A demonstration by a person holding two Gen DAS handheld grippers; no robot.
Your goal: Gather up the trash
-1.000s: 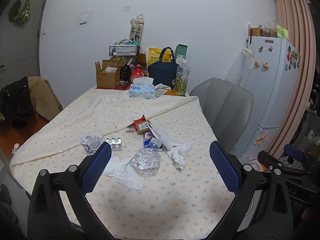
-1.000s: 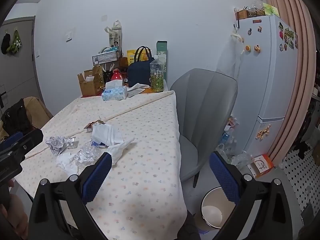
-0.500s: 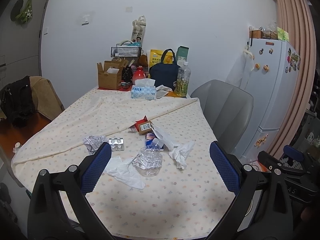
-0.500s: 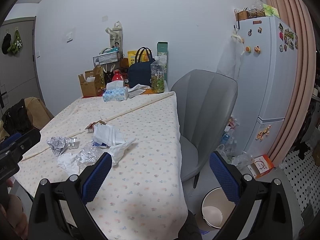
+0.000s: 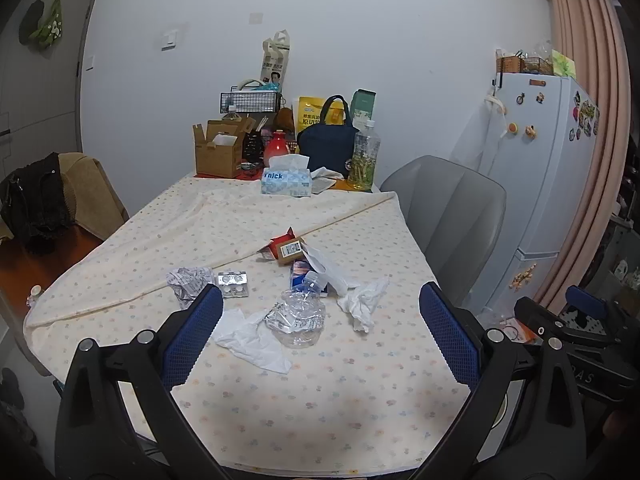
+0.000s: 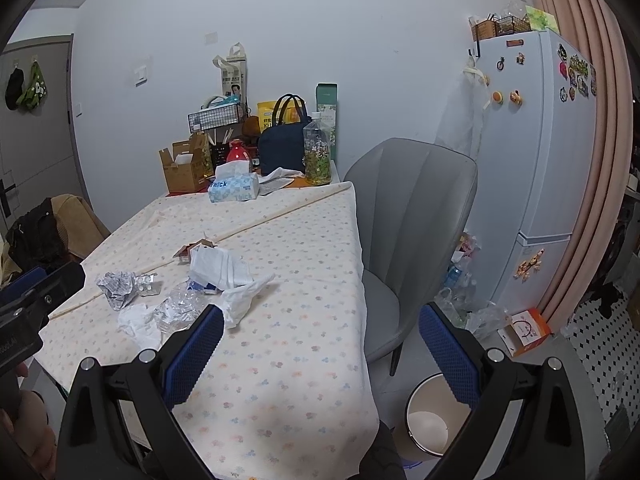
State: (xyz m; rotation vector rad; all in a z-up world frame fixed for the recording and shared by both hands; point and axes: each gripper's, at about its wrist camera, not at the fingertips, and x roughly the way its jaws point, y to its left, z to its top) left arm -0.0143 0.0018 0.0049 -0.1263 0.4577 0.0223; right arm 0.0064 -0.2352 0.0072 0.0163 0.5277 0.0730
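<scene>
Lying in the open: the trash sits in a loose cluster mid-table, apart from the tidy goods by the wall, so I judge it is what gets collected.
Crushed bottle [image 5: 298, 318]: flattened clear plastic at the cluster's near edge, at about 12 o'clock between the left gripper's [image 5: 320, 336] pads, farther out than their tips.
White tissue [image 5: 252, 340]: touching the bottle at its 8 o'clock.
Twisted tissue [image 5: 362, 302]: just beside the bottle at 2 o'clock.
Crumpled paper [image 5: 188, 282]: at 10 o'clock, with a blister pack [image 5: 233, 283] next to it.
Left jaws: spread wide, holding nothing.
Right gripper [image 6: 320, 348]: jaws wide, empty; the cluster lies at its 10 o'clock.
Waste bin [image 6: 430, 420]: on the floor off the table's corner, at the right gripper's 5 o'clock, likely the drop spot.
Table [image 5: 320, 412]: bare patterned cloth between grippers and trash.
</scene>
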